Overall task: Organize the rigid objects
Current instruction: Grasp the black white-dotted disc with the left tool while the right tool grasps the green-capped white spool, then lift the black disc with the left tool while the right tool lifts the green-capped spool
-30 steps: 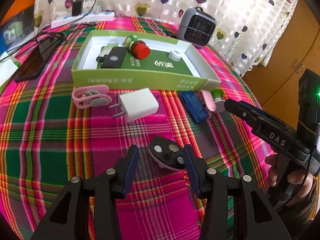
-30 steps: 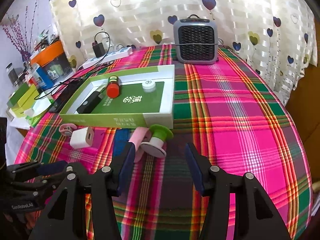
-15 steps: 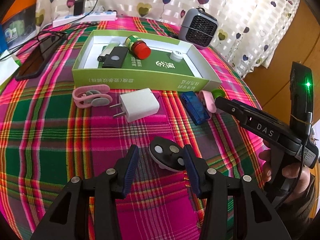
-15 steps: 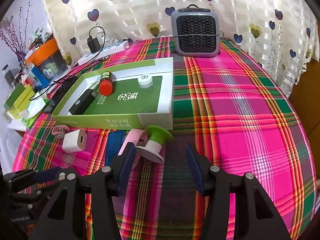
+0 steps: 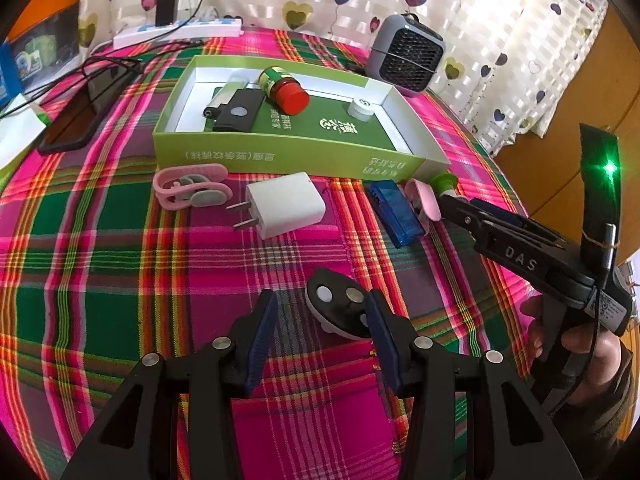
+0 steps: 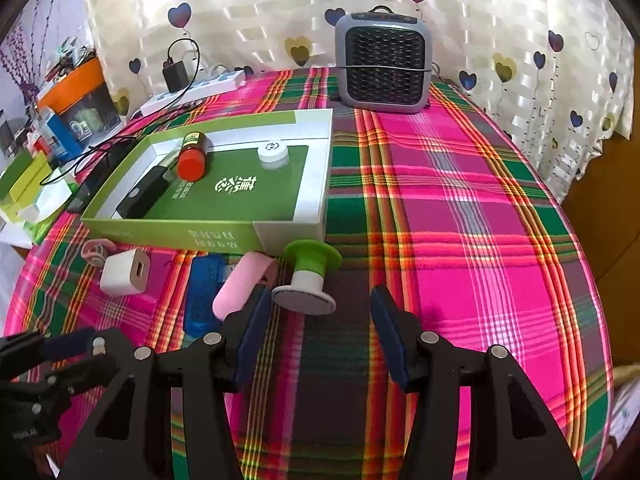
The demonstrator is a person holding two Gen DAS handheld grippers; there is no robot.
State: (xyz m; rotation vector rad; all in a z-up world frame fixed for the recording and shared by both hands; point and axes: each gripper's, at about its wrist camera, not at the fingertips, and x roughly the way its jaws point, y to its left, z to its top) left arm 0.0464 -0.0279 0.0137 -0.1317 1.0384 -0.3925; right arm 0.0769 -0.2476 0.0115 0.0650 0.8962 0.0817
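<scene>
Hovering open, left tool (image 5: 318, 322) straddles dark oval puck (image 5: 340, 310) off-centre; closing could nudge it. Right tool (image 6: 316, 312) open.

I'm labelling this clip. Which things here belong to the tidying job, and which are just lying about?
Job:
green box
white charger
pink clip
blue stick
pink case
green spool
dark oval piece

Lying about:
heater
power strip
phone
</scene>
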